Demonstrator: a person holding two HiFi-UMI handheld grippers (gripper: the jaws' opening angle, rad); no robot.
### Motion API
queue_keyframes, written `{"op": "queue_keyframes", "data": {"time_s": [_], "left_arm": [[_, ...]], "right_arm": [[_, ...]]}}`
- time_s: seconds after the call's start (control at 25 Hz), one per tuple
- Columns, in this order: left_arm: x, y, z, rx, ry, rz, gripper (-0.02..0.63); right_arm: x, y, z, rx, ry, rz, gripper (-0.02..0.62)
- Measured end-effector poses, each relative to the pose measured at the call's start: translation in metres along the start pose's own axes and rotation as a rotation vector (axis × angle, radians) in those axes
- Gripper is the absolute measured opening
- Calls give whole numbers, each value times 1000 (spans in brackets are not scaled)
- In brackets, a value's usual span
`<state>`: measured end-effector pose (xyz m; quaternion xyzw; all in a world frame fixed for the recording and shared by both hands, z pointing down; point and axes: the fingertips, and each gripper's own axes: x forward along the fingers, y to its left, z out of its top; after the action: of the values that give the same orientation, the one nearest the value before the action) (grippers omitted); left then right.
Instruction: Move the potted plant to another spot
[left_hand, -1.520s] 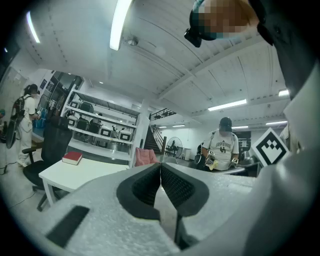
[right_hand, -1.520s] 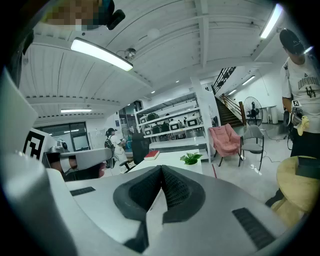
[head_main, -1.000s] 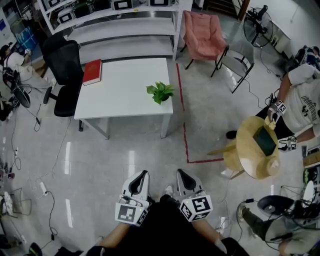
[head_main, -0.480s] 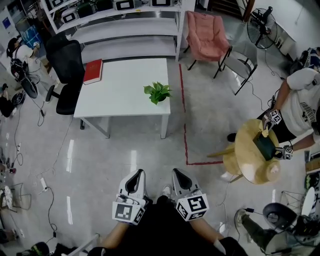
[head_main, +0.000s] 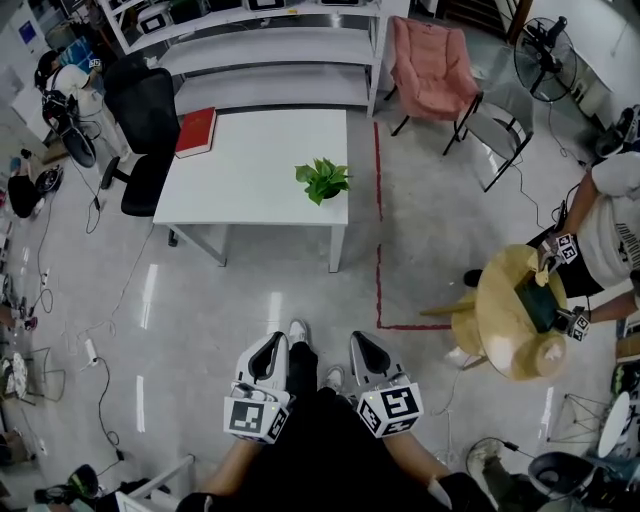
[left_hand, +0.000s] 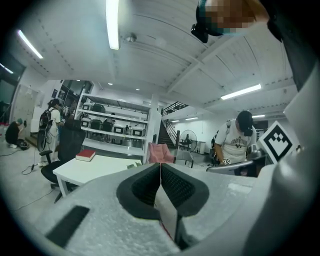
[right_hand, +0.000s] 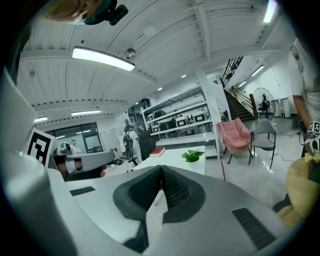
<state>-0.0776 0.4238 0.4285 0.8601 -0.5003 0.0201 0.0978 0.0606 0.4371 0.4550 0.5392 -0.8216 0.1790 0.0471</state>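
Judging from the gap, the approach is the step in hand. The left tongs (head_main: 271, 348) and right tongs (head_main: 366, 346) hang side by side, each pressed together on nothing. The plant (head_main: 322, 180) sits well ahead of them, in line with the space between the two, on the table (head_main: 250, 190) near its right edge. The next move calls for closing in, spreading the jaws and gripping the plant low. Count: two tongs, one plant, one table, and one book (head_main: 196, 131) far ahead to the left.
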Motion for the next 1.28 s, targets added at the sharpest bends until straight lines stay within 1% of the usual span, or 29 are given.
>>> {"op": "queue_keyframes", "data": {"time_s": [0.24, 0.52, 0.92, 1.08, 1.28], "left_arm": [[37, 13, -4, -11, 15, -2, 20], [89, 34, 2, -24, 16, -38, 20], [173, 94, 22, -42, 19, -98, 20], [202, 123, 32, -47, 26, -131, 20], [232, 156, 40, -52, 36, -167, 20]], "right_arm": [[28, -24, 6, 5, 11, -25, 12], [76, -49, 16, 3, 36, -45, 12], [175, -72, 37, 9, 79, -101, 12], [218, -85, 42, 27, 106, -147, 12], [267, -109, 38, 55, 151, -217, 12]]}}
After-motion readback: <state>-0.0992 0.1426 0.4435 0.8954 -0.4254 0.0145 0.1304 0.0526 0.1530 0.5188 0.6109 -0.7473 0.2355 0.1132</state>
